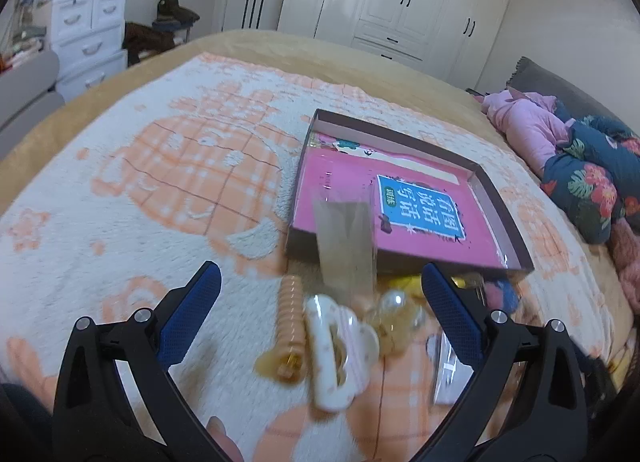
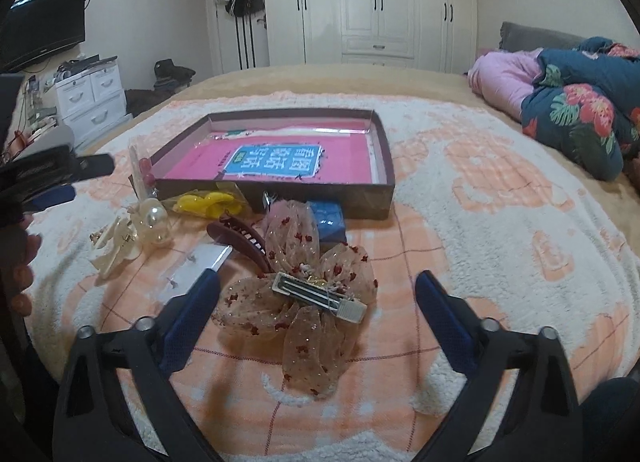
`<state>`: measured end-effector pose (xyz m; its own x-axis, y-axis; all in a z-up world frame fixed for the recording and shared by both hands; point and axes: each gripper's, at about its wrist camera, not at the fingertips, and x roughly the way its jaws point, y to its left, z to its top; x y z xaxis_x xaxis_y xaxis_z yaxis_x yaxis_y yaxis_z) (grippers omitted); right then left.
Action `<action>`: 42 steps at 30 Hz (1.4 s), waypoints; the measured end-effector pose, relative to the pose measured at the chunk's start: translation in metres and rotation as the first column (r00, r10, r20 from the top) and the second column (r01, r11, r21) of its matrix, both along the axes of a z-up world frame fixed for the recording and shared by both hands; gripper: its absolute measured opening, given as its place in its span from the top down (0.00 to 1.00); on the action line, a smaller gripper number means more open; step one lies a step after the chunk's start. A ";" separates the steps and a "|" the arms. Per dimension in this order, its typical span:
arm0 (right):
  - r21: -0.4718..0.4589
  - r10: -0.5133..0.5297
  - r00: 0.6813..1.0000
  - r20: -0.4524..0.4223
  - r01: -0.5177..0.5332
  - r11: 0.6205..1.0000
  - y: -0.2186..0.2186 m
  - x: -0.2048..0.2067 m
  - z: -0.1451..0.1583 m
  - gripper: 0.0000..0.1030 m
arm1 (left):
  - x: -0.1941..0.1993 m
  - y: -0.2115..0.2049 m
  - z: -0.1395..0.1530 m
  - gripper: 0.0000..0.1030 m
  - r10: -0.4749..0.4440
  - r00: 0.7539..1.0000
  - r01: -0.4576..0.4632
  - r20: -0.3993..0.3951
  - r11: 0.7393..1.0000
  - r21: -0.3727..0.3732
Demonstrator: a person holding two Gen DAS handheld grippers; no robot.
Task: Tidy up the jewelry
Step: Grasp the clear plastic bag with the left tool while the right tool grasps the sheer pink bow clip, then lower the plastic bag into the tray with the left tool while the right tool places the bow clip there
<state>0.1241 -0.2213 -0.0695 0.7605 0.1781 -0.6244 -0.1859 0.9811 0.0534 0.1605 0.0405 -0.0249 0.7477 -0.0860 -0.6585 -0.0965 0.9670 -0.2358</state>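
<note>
Right wrist view: shallow box [image 2: 280,186] holds a pink book [image 2: 280,162]; both grippers' jaws gape, holding nothing.

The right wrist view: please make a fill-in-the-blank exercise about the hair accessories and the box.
1. The sheer bow clip lies between the fingers of the ____ claw.
2. The shallow box holds a ____ book.
3. The blue item lies ____ the box, on the blanket.

Missing words: right; pink; outside
</note>
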 end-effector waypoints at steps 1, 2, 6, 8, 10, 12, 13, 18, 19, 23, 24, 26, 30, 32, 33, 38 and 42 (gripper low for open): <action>0.006 0.007 1.000 -0.012 -0.007 1.000 0.001 0.002 -0.002 0.25 | 0.005 0.002 -0.002 0.11 0.001 1.000 -0.001 -0.008 1.000 -0.008; 0.014 0.016 1.000 -0.025 -0.015 1.000 0.001 0.004 -0.004 0.28 | 0.011 0.003 -0.006 0.11 0.008 1.000 -0.008 -0.022 1.000 -0.015; 0.043 0.039 0.998 -0.047 -0.037 0.998 0.001 0.007 -0.008 0.45 | 0.027 0.007 -0.018 0.22 0.001 0.997 -0.007 -0.081 0.997 -0.075; 0.047 0.038 0.998 -0.042 -0.036 0.998 -0.001 0.006 -0.007 0.51 | 0.033 0.008 -0.023 0.30 -0.004 0.995 -0.006 -0.097 0.995 -0.103; 0.060 0.036 0.999 -0.037 -0.034 0.998 -0.005 0.005 -0.006 0.56 | 0.036 0.006 -0.026 0.34 -0.020 0.995 0.010 -0.093 0.993 -0.117; 0.072 0.031 0.999 -0.027 -0.029 0.997 -0.010 0.003 -0.004 0.57 | 0.039 0.003 -0.026 0.43 -0.042 0.996 0.031 -0.084 0.991 -0.130; 0.074 0.029 0.999 -0.025 -0.027 0.997 -0.011 0.002 -0.003 0.58 | 0.040 0.001 -0.027 0.50 -0.047 0.995 0.036 -0.085 0.991 -0.130; 0.069 0.010 1.000 0.011 -0.011 0.998 -0.020 -0.003 0.005 0.58 | 0.039 -0.003 -0.025 0.70 -0.072 0.995 0.064 -0.063 0.991 -0.121; 0.065 0.007 1.000 0.016 -0.008 0.998 -0.021 -0.004 0.006 0.58 | 0.038 -0.003 -0.023 0.71 -0.074 0.996 0.067 -0.052 0.991 -0.119; 0.061 -0.003 0.999 0.045 0.000 0.998 -0.027 -0.008 0.015 0.58 | 0.028 -0.003 -0.007 0.72 -0.085 0.996 0.085 0.008 0.991 -0.105; 0.064 -0.005 0.999 0.051 0.002 0.998 -0.028 -0.007 0.018 0.58 | 0.025 -0.003 -0.003 0.72 -0.088 0.996 0.090 0.024 0.991 -0.101; 0.066 -0.005 0.998 0.066 0.001 0.998 -0.031 -0.004 0.024 0.58 | 0.023 -0.004 0.010 0.72 -0.095 0.994 0.100 0.059 0.992 -0.075; 0.044 -0.010 0.994 0.106 0.006 0.999 -0.034 0.007 0.038 0.58 | 0.030 -0.004 0.029 0.72 -0.094 0.990 0.100 0.103 0.994 -0.049; 0.045 -0.011 0.994 0.107 0.006 0.999 -0.036 0.018 0.043 0.58 | 0.037 -0.003 0.036 0.72 -0.090 0.989 0.096 0.115 0.995 -0.041; 0.049 -0.012 0.994 0.105 0.006 0.999 -0.038 0.023 0.045 0.58 | 0.044 -0.003 0.039 0.72 -0.089 0.989 0.094 0.120 0.995 -0.033; 0.034 -0.004 0.990 0.138 0.000 0.999 -0.037 0.048 0.054 0.58 | 0.066 -0.006 0.042 0.71 -0.094 0.988 0.097 0.120 0.995 -0.018; 0.031 0.004 0.990 0.141 -0.009 0.999 -0.034 0.073 0.058 0.58 | 0.081 -0.010 0.035 0.71 -0.111 0.988 0.111 0.105 0.994 0.000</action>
